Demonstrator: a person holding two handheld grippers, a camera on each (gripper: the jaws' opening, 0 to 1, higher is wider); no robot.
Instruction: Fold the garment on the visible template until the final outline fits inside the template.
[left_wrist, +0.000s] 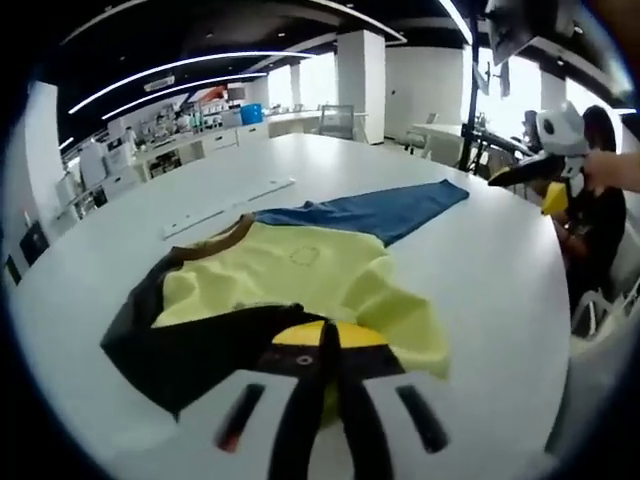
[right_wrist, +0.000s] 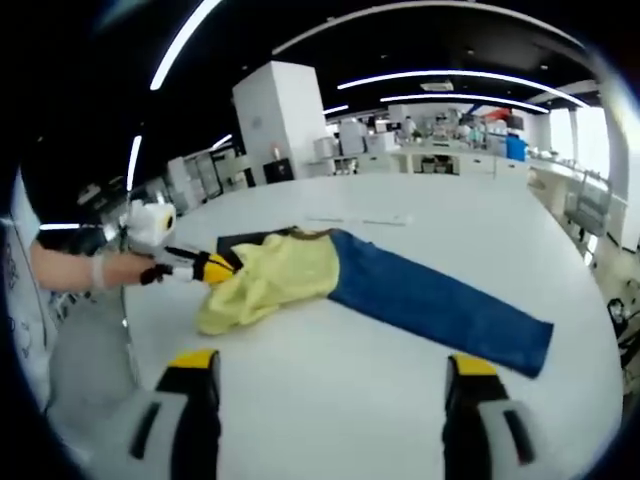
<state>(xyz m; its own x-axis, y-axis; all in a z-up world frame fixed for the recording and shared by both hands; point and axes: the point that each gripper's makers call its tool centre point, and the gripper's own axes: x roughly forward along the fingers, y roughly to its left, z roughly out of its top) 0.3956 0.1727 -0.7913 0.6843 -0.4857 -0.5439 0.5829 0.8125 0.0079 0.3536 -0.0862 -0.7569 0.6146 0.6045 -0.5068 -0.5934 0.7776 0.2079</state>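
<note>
— White round table (left_wrist: 480, 300), open office behind. Where's the garment?

— Yellow garment (left_wrist: 300, 275) lies mid-frame on a dark template (left_wrist: 170, 350), blue cloth (left_wrist: 375, 212) beyond it.

— Your tongs?

— My left gripper (left_wrist: 330, 345) is pinched on the garment's near edge; my right gripper (right_wrist: 335, 385) gapes wide, holding nothing, at lower frame.

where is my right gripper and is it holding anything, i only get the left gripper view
Observer: The right gripper hangs over the bare white table, jaws wide open with nothing between them.
Operator: is it near the clothes
Observer: It is short of them. The blue garment lies across just ahead of its jaws, untouched.
Operator: does my left gripper really have the shirt
Observer: Seen from the side, the left gripper is closed on the edge of the yellow shirt, at the end away from the blue garment.
</note>
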